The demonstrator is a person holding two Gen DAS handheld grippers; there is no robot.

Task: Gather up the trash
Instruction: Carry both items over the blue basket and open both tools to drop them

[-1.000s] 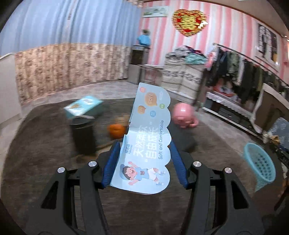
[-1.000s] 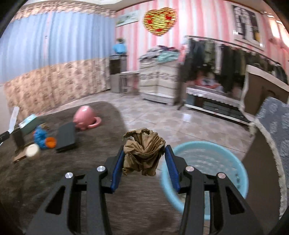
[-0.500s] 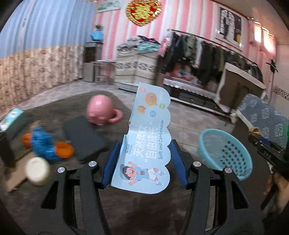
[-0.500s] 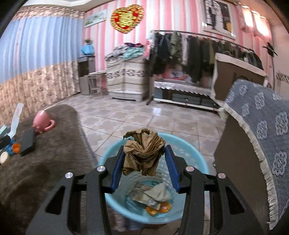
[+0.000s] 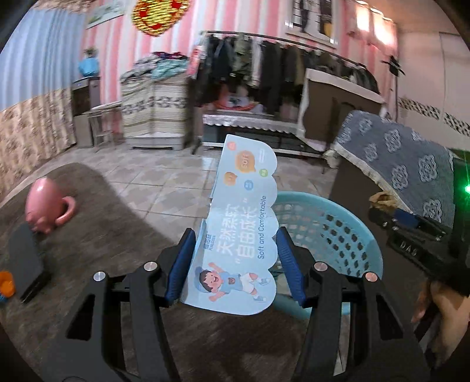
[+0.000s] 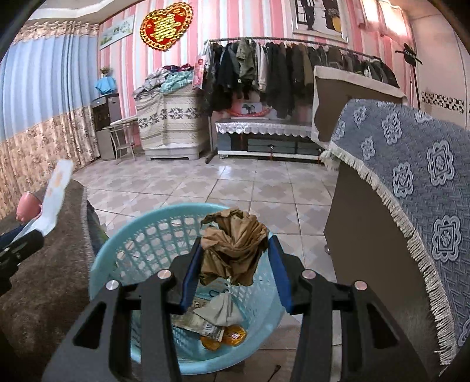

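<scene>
Left claw (image 5: 235, 264) grips blue card (image 5: 243, 232) (long axis pointing forward-up); right claw (image 6: 233, 271) clamps crumpled paper (image 6: 235, 246) above basket (image 6: 123, 244).

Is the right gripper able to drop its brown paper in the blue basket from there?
Probably yes. The right gripper holds the brown paper right above the open basket, and nothing sits between them; only some trash lies at the bottom.

Both views are evenly lit indoors, with warm glare from wall lamps (image 5: 379, 26) blowing out the upper right corner. Fisheye distortion bends the striped walls (image 6: 123, 53) and leaves black corners. The left wrist view is smeared by motion blur; the right is sharp.
</scene>
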